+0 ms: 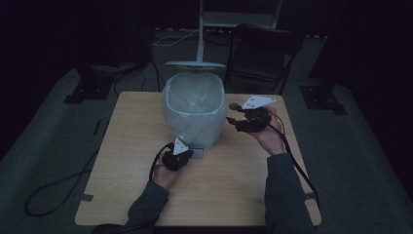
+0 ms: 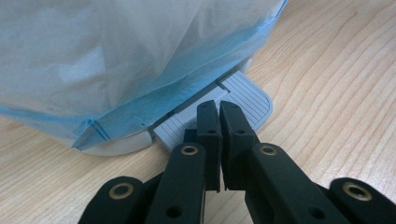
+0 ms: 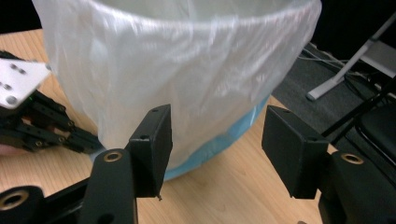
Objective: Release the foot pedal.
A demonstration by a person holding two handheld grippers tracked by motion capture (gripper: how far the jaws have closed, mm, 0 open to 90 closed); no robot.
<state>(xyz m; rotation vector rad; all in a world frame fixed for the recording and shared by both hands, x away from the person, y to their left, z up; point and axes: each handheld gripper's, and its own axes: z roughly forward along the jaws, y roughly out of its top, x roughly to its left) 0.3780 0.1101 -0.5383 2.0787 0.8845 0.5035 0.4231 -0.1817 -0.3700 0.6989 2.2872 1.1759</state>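
Wood table [image 1: 219,195] | bin [image 1: 194,109] unlabelled | left fingers [image 2: 219,122] together | right fingers [image 3: 285,144] spread

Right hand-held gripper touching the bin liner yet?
Apart. In the right gripper view the right hand-held gripper has open jaws, with bare table between them and the bin liner beyond the tips.
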